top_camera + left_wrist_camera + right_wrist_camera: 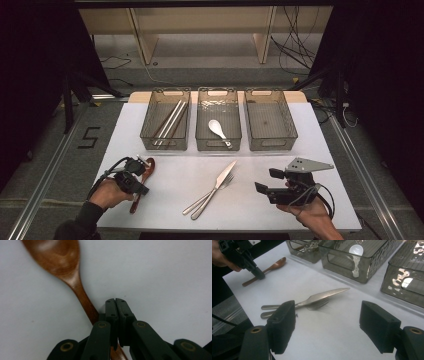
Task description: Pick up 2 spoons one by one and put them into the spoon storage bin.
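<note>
Lying at the near left of the table (165, 200), the wooden spoon (66, 267) is light, rigid and smooth; its slim handle suits gripping. The left gripper (115, 301) sits closed and empty just beside that handle; the right gripper (327, 325) stands open.

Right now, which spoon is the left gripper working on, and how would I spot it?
On the white table, look in front of the three grey bins, at the near left. The wooden spoon lies there by the left gripper, the only brown piece beside the steel knife and fork.

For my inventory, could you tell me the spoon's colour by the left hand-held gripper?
Reddish-brown wood spoon; left gripper view.
</note>
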The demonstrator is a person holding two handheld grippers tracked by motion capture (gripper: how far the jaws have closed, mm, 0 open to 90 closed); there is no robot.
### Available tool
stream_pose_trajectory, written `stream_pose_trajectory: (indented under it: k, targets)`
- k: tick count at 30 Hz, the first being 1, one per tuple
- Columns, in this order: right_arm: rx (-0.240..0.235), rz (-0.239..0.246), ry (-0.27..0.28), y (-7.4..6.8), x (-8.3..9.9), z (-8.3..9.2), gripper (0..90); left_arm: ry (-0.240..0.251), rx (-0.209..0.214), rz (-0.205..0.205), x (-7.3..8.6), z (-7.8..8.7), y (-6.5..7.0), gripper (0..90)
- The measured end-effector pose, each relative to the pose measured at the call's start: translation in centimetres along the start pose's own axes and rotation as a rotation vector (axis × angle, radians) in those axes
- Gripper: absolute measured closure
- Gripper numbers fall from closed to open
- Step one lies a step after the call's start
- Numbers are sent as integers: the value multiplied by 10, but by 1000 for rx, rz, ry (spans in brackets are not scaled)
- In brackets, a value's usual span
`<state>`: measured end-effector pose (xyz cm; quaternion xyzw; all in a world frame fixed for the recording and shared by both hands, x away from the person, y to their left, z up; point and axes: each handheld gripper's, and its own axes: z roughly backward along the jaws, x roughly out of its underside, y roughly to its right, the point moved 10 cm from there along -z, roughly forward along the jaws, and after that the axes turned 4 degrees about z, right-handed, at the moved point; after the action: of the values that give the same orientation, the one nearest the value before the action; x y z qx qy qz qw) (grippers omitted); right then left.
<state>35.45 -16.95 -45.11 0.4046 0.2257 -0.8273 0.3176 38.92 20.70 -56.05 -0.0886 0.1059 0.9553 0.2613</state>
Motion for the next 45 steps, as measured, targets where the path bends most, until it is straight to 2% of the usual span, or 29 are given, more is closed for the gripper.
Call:
stream_pose_trajectory:
  k: [2, 4, 10, 15, 18, 19, 21, 23, 26, 30, 33, 34, 36, 38, 45]
  targets:
    - [1, 0, -2, 0, 0, 0, 300, 8, -17, 12, 0, 2, -6, 876]
    - [1, 2, -1, 0, 0, 0, 300, 20, -54, 19, -1, 5, -13, 878]
    - [2, 0, -4, 0, 1, -1, 300, 11, -92, 31, 2, 4, -24, 880]
    - [1, 2, -8, 0, 1, -1, 300, 47, -66, 48, 0, 10, -29, 860]
    - [0, 1, -9, 1, 1, -1, 300, 104, -38, 45, -8, 18, -26, 833]
    - [1, 0, -9, 1, 1, -1, 300, 116, -43, 38, -11, 21, -26, 823]
    - [11, 0, -6, 2, 1, -1, 303, 135, -75, 37, -18, 25, -28, 756]
    - [15, -8, -5, 4, 1, -2, 304, 141, -114, 45, -21, 28, -31, 602]
    - [18, -6, -4, 4, 1, -2, 304, 131, -125, 79, -20, 25, -37, 475]
    - [15, -4, -4, 3, 0, -2, 304, 93, -140, 95, -13, 16, -42, 410]
    - [13, -3, -2, 3, 0, -2, 303, 77, -141, 89, -12, 11, -41, 381]
    - [11, -4, -1, 3, 0, -2, 303, 73, -134, 93, -12, 9, -41, 379]
    - [10, -3, -1, 3, 0, -2, 303, 58, -125, 89, -11, 7, -40, 455]
    - [9, -2, 0, 3, 0, -2, 303, 48, -123, 84, -10, 6, -40, 493]
    - [9, 0, 1, 2, 0, -2, 303, 37, -142, 55, -10, 3, -41, 688]
